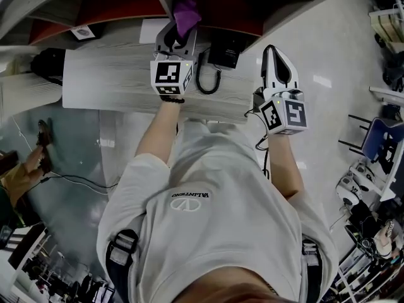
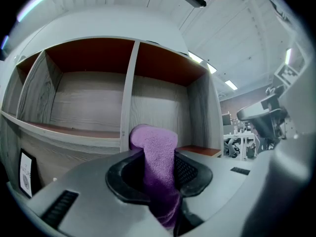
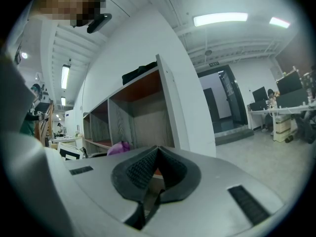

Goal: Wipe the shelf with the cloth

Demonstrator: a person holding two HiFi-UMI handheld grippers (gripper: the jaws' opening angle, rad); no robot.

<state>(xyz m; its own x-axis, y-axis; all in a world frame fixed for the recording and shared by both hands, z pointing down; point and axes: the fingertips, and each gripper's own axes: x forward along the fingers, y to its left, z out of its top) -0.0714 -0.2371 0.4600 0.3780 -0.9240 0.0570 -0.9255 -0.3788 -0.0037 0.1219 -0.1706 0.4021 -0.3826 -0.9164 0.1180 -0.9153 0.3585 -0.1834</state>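
Observation:
A purple cloth [image 2: 157, 157] is clamped in my left gripper [image 2: 159, 174], its folded end sticking up past the jaws. In the head view that left gripper [image 1: 178, 38] holds the purple cloth [image 1: 185, 12] just in front of the wooden shelf unit [image 1: 113, 5]. The shelf unit [image 2: 129, 107] fills the left gripper view, with grey wood-grain compartments and reddish upper panels, a divider straight ahead. My right gripper [image 1: 276, 65] hangs off the unit's right end, jaws together with nothing between them. The right gripper view shows the right gripper [image 3: 157, 169], the shelf unit [image 3: 148, 107] side-on and the purple cloth [image 3: 118, 147] at left.
A black device with a coiled cable [image 1: 218, 59] sits on the grey worktop [image 1: 107, 81]. A small card [image 1: 83, 32] rests on the lower shelf at left. Office chairs [image 1: 379, 144] and clutter stand at right. Another person [image 1: 28, 169] is at left on the floor.

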